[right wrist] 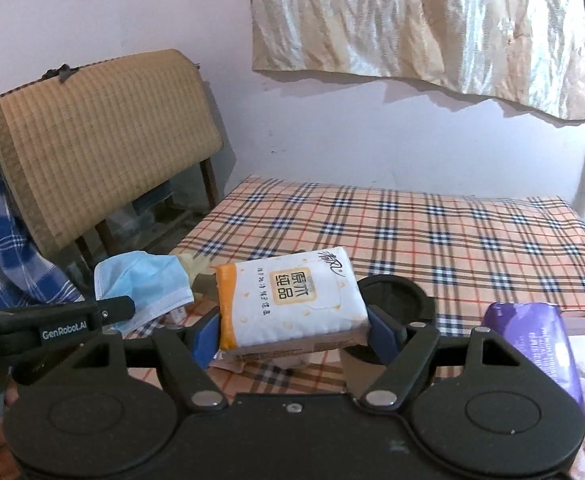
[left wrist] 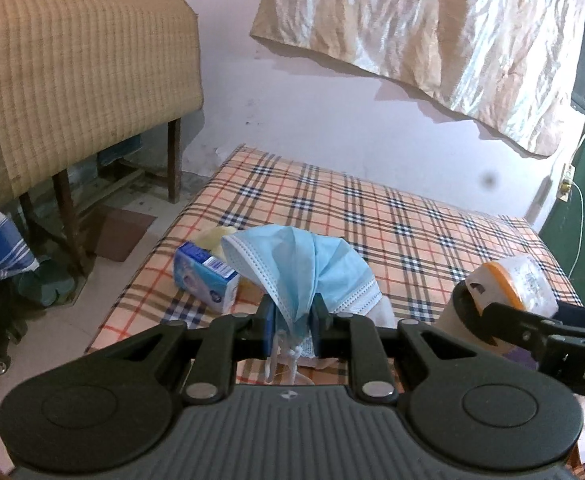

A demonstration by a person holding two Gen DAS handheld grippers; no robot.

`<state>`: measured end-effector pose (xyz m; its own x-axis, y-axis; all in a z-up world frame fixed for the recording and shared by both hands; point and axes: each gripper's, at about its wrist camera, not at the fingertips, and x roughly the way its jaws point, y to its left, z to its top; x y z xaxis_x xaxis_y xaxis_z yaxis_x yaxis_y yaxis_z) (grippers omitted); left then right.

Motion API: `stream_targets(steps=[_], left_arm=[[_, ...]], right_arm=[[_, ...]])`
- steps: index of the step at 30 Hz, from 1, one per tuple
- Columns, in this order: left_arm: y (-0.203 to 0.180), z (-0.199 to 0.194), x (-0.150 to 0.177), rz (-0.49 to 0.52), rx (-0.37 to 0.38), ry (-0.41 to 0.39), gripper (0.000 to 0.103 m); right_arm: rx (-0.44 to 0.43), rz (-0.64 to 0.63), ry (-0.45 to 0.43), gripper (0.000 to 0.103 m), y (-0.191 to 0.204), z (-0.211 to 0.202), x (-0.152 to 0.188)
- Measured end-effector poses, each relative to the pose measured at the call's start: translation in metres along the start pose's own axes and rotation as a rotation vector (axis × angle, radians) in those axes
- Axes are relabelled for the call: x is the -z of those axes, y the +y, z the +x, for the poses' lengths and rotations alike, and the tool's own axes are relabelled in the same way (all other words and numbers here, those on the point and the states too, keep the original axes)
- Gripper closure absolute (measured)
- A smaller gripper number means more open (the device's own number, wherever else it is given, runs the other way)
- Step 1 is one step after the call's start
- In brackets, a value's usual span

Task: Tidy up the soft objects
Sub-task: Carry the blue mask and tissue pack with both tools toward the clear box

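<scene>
Left gripper (left wrist: 292,330) clamped on a blue face mask (left wrist: 300,268), held above the plaid mattress (left wrist: 412,220). Right gripper (right wrist: 292,330) closed on a white-and-orange tissue pack (right wrist: 288,296), also lifted. Farther back, blue box (left wrist: 206,282) resting on mattress; purple pack (right wrist: 540,356) at right.

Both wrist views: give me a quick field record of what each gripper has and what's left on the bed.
left gripper: shut on the blue face mask, which bunches up above the pads
right gripper: shut on the white and orange tissue pack, gripped across its width
bed surface: plaid sheet
left on bed: blue tissue box lying on its side; purple pack at the near right edge
behind tissue pack: dark round container, contents not visible
</scene>
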<state>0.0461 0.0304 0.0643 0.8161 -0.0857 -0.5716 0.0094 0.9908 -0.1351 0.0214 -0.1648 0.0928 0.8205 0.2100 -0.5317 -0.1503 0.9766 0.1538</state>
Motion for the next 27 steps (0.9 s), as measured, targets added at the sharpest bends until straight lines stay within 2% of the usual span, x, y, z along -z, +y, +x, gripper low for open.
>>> stream_targets(steps=[27], left_arm=[[-0.065,0.003,-0.011,0.094,0.093,-0.003,0.083]], right_arm=[[0.08,0.061,-0.033,0.014,-0.049,-0.019,-0.012]])
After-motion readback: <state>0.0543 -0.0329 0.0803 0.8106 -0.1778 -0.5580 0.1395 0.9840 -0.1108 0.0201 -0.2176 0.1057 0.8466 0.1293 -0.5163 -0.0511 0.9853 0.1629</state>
